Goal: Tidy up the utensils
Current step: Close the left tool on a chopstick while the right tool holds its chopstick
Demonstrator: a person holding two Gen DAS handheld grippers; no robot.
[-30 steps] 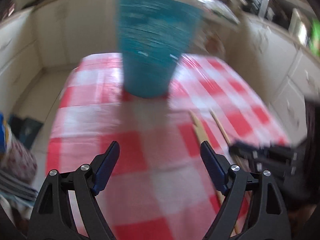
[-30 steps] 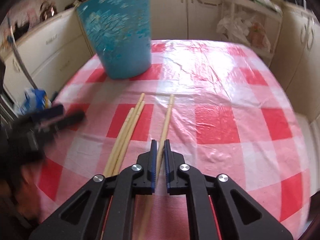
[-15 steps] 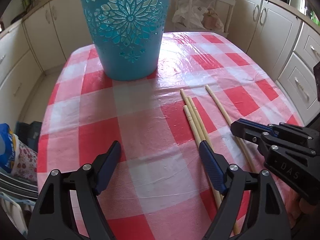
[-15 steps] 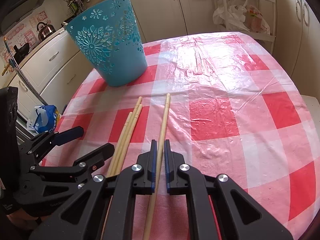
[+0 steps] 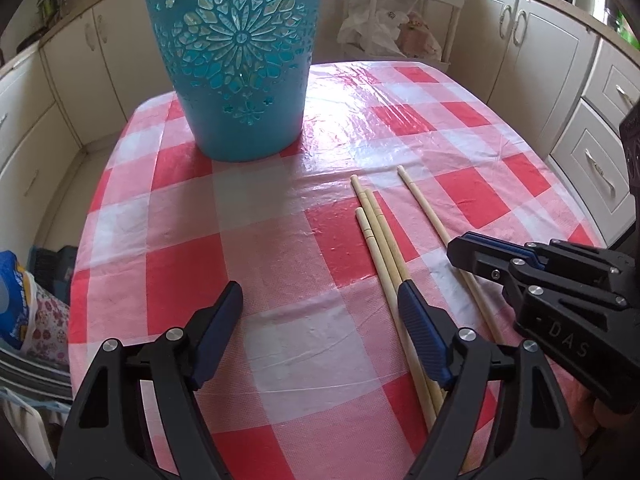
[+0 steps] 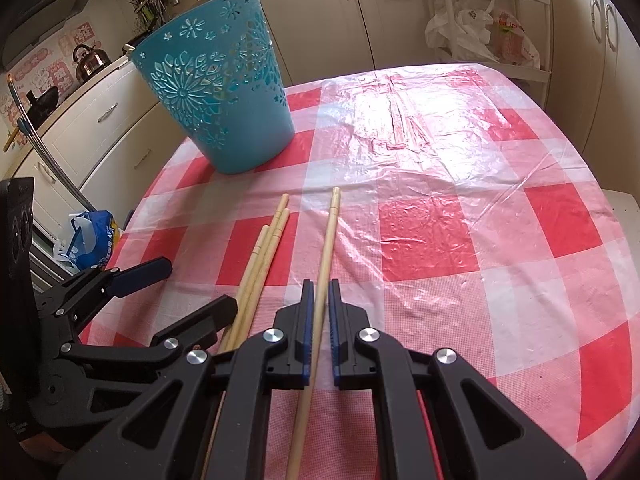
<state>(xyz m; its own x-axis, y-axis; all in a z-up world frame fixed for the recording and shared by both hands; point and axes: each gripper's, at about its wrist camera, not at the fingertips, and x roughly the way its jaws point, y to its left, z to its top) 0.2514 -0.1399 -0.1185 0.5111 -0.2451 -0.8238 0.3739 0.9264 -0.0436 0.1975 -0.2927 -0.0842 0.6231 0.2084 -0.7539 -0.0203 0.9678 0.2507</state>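
A teal cut-out basket [image 5: 236, 60] stands at the far left of the red-checked table [image 5: 280, 360]; it also shows in the right wrist view [image 6: 216, 96]. Three wooden chopsticks [image 5: 380, 240] lie bunched together, and a single chopstick [image 6: 326, 248] lies to their right. My right gripper [image 6: 319, 292] has its jaws nearly closed around the single chopstick [image 5: 428, 220], which still rests on the cloth. My left gripper [image 5: 320, 300] is open and empty; its right finger [image 5: 420, 328] sits over the bunched chopsticks [image 6: 264, 248].
A clear plastic sheet covers the tablecloth [image 6: 440, 200]. Cream kitchen cabinets [image 5: 540, 52] surround the table. A rack with plastic bags [image 6: 480, 28] stands beyond the far edge. A blue bag [image 6: 90, 240] lies on the floor at the left.
The left gripper swung right and forward, closer to the bunched chopsticks. The right gripper stayed closed around the single chopstick and barely moved.
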